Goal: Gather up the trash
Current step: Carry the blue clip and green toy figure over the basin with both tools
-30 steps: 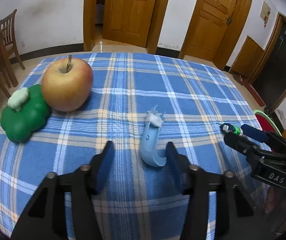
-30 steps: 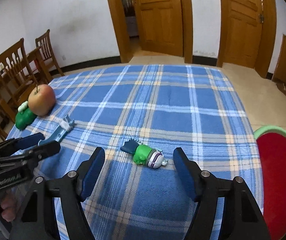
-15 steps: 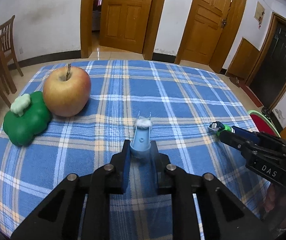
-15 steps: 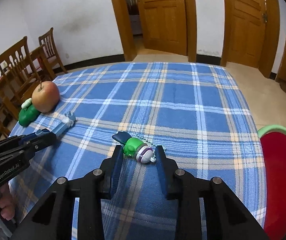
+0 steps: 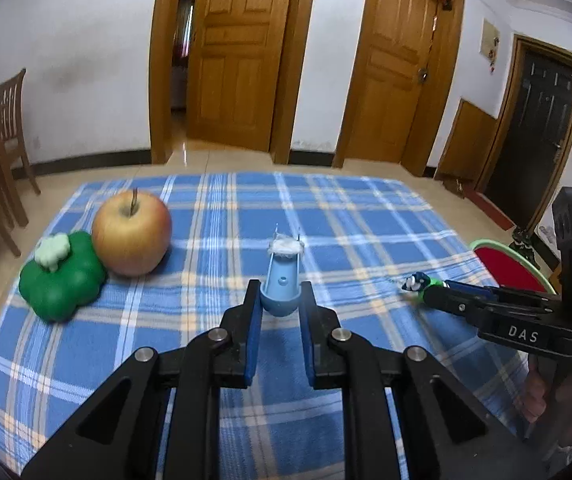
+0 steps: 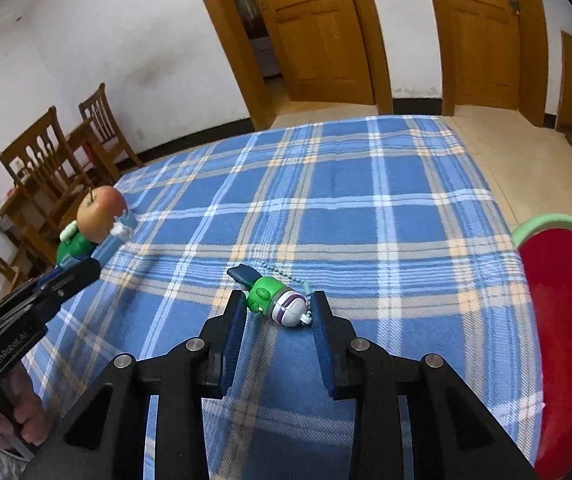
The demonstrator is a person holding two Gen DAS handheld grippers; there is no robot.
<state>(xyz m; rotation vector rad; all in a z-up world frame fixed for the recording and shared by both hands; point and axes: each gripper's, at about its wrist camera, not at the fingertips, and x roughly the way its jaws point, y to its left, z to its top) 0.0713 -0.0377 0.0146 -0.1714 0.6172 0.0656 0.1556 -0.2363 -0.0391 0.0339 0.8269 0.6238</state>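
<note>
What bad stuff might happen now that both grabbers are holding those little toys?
1. The left gripper pinches only the rounded end of the blue plastic piece, so it might swing or slip out.
2. The right gripper holds the green and purple toy slantwise, and its bead chain dangles, so it could snag on the checked tablecloth.

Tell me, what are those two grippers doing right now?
Left gripper shut on blue plastic piece. Right gripper shut on green toy keychain. Red bin at table's right edge; nothing in the way.
</note>
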